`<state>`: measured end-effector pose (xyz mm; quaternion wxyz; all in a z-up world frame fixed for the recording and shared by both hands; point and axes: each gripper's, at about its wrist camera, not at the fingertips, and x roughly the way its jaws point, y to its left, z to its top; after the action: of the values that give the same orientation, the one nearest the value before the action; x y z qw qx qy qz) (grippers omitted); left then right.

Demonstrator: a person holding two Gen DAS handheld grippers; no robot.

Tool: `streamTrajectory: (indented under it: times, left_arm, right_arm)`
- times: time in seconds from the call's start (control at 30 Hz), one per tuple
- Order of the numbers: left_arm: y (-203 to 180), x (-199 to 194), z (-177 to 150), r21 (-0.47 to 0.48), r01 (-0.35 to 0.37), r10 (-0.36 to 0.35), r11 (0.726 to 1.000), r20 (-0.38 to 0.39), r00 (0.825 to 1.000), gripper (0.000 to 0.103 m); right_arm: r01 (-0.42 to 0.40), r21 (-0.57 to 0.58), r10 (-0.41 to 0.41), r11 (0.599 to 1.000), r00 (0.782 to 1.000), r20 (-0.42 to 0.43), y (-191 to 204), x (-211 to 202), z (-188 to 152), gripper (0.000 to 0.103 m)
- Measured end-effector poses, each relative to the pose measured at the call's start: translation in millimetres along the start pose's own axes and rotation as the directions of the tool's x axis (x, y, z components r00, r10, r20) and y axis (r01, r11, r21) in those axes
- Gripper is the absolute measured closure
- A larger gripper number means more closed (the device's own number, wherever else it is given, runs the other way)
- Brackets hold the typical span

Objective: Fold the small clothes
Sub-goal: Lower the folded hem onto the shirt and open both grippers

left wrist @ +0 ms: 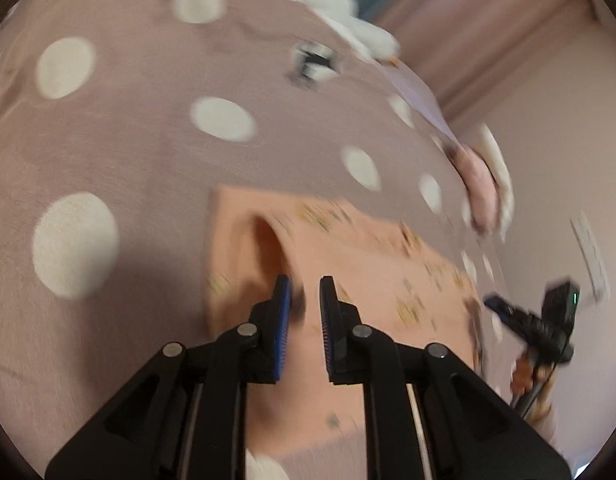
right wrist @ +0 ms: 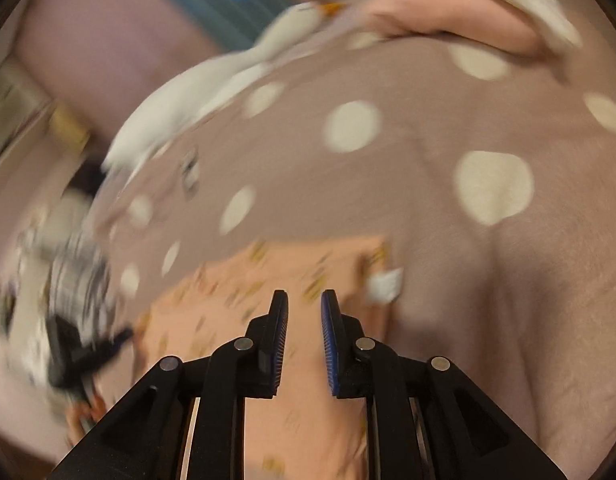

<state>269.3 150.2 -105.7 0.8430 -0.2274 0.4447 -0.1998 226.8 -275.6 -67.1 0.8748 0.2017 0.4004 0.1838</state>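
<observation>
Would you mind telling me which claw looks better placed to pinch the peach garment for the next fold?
Probably the left claw: it is open beside a raised fold of the peach garment. The right claw, also open, hovers over flat cloth.

The left gripper (left wrist: 304,286) has matte black plastic linkage arms with round silver pivot pins and blue ribbed pads (left wrist: 282,320) lining its two narrow fingers. The right gripper (right wrist: 304,300) is built identically, with blue ribbed pads (right wrist: 328,340).

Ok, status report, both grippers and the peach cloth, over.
Left gripper open, right gripper open, both empty. Peach garment on dotted bedspread, one edge humped. Path unobstructed.
</observation>
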Motion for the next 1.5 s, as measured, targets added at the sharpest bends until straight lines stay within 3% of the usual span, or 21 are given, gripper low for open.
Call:
streamTrajectory:
  times: [0.07,0.2,0.33,0.5,0.63,0.77,0.87,1.0,1.27,1.33,1.4,1.5]
  left_arm:
    - [-13,10,-15,0.049,0.016,-0.013,0.999,-0.058,0.998,0.089]
    - [-27,36,-38,0.093,-0.001,0.014,0.996,-0.138,0.990,0.091]
    - [-27,61,-35,0.101,-0.036,0.051,0.994,-0.149,0.987,0.090]
    - [-26,80,-4,0.072,-0.058,0.064,0.996,-0.089,0.994,0.090]
    - [-25,88,39,-0.016,-0.033,0.033,0.999,-0.005,0.999,0.090]
    - [-30,72,78,-0.064,-0.028,0.033,0.998,0.084,0.996,0.090]
    - [-40,55,86,-0.026,-0.015,0.018,1.000,0.112,0.994,0.087]
    - [-40,45,62,0.044,-0.015,0.013,0.999,0.058,0.998,0.083]
    - [-28,44,-24,0.148,-0.035,0.046,0.988,-0.076,0.996,0.083]
    - [-20,43,-41,0.134,-0.025,0.040,0.991,-0.104,0.994,0.084]
    - [-12,32,-60,0.120,-0.013,0.023,0.993,-0.079,0.997,0.084]
    - [-1,21,-74,0.047,0.020,-0.016,0.999,-0.092,0.996,0.084]
  right_arm:
    - [-0.014,-0.098,0.008,0.995,0.998,-0.061,19,7,-15,0.088]
    - [0.054,-0.218,-0.087,0.974,0.986,-0.145,38,39,-34,0.088]
    - [0.124,-0.270,-0.166,0.955,0.977,-0.136,42,63,-31,0.088]
    - [0.164,-0.290,-0.193,0.943,0.978,-0.073,45,75,-13,0.088]
    - [0.200,-0.259,-0.212,0.945,0.977,-0.018,47,88,18,0.088]
    - [0.236,-0.171,-0.230,0.957,0.972,0.054,43,85,54,0.088]
    - [0.220,-0.140,-0.209,0.965,0.974,0.086,43,71,61,0.088]
    - [0.209,-0.177,-0.205,0.962,0.978,0.040,40,60,40,0.088]
    - [0.288,-0.321,-0.315,0.902,0.948,-0.036,38,40,-30,0.088]
    - [0.305,-0.342,-0.345,0.889,0.936,-0.062,35,33,-47,0.088]
    - [0.314,-0.359,-0.358,0.879,0.931,-0.063,34,24,-58,0.088]
    - [0.325,-0.351,-0.373,0.878,0.925,-0.077,32,15,-73,0.088]
